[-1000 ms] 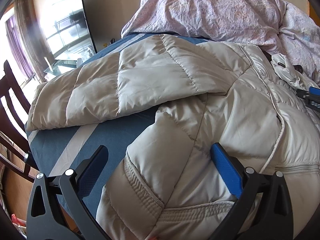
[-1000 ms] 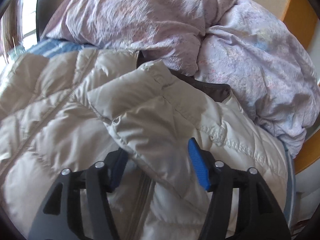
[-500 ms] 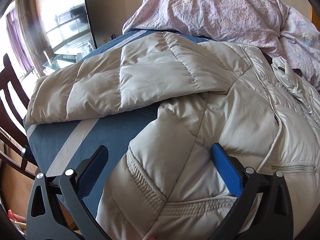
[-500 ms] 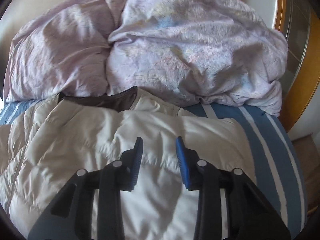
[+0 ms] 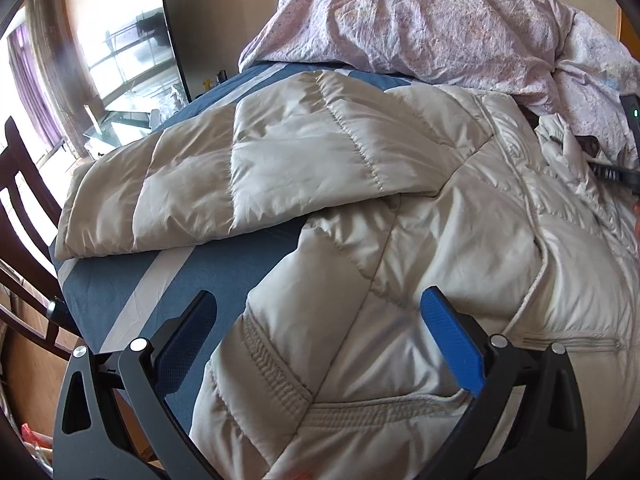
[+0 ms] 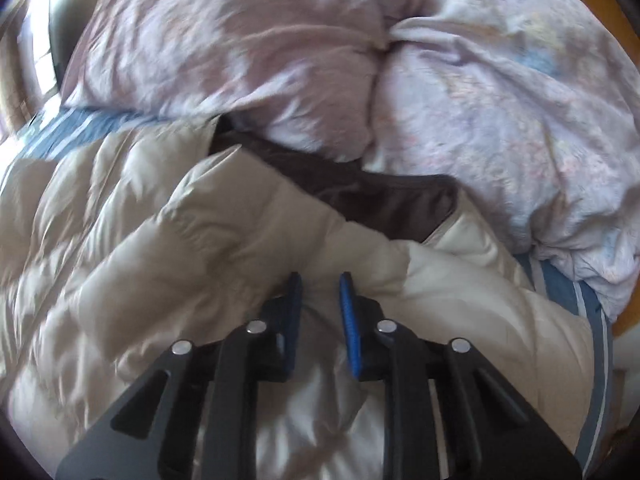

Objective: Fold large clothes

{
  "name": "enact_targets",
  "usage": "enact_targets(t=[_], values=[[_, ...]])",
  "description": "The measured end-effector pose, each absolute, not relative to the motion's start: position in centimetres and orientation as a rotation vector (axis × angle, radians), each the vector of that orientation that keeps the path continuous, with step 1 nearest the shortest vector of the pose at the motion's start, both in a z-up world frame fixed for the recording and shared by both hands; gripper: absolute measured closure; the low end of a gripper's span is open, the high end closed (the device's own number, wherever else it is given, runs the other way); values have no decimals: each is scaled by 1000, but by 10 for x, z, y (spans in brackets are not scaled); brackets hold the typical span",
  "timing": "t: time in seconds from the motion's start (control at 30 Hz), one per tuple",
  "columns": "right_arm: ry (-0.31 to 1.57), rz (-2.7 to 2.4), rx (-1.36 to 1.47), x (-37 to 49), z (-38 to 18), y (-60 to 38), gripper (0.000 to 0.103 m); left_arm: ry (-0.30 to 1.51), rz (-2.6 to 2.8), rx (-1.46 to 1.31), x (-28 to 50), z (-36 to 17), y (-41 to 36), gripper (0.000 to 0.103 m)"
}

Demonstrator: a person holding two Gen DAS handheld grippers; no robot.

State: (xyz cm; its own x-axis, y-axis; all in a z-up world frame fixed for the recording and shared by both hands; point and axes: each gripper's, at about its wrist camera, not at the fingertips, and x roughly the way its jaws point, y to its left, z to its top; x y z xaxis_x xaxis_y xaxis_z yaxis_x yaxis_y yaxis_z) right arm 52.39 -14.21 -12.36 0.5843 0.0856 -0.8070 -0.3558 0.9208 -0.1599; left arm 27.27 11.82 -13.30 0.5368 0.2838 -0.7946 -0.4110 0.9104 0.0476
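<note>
Jacket [image 5: 400, 216]: cream, quilted, spread on my bed [image 5: 224, 264], one sleeve [image 5: 256, 168] flung out sideways. Right gripper [image 6: 320, 280]: closing on a bunched fold near the collar [image 6: 360, 196]; I should bite deep, since puffy fabric slips. Left gripper [image 5: 320, 312]: wide open over the hem, holding nothing. Beyond: duvet [image 6: 480, 92], chair [image 5: 20, 184], window [image 5: 132, 40].

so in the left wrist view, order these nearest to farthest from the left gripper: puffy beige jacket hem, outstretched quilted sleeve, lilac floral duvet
1. Puffy beige jacket hem, between the open left gripper fingers.
2. Outstretched quilted sleeve, ahead, reaching left.
3. Lilac floral duvet, bunched at the far top.
</note>
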Motion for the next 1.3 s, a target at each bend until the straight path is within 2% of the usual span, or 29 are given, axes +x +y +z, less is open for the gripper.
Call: enact_targets(t=[0.1, 0.2, 0.53, 0.83, 0.97, 1.0, 1.1, 1.17, 1.2, 1.27, 1.3], values=[[900, 268, -291, 506, -116, -156, 80, 904, 384, -154, 279, -124, 109, 1], [889, 190, -127, 489, -100, -195, 70, 893, 353, -131, 289, -114, 94, 1], [876, -23, 9, 479, -99, -277, 76, 861, 209, -15, 366, -83, 22, 1], [907, -10, 36, 473, -117, -289, 77, 839, 89, -15, 445, -85, -28, 2], [907, 1, 52, 471, -119, -291, 77, 926, 17, -59, 483, -112, -42, 28], [907, 4, 58, 471, -119, -292, 77, 940, 7, -67, 490, -117, -45, 28], [901, 12, 76, 469, -119, -295, 77, 966, -16, -73, 500, -130, -52, 47], [898, 14, 88, 470, -118, -296, 77, 979, -31, -66, 500, -133, -58, 61], [894, 15, 100, 469, -118, -297, 77, 979, -28, -57, 498, -132, -59, 64], [882, 17, 126, 469, -116, -299, 77, 979, -27, -22, 491, -127, -64, 79], [877, 18, 136, 470, -115, -299, 77, 978, -27, -13, 487, -125, -65, 81]])
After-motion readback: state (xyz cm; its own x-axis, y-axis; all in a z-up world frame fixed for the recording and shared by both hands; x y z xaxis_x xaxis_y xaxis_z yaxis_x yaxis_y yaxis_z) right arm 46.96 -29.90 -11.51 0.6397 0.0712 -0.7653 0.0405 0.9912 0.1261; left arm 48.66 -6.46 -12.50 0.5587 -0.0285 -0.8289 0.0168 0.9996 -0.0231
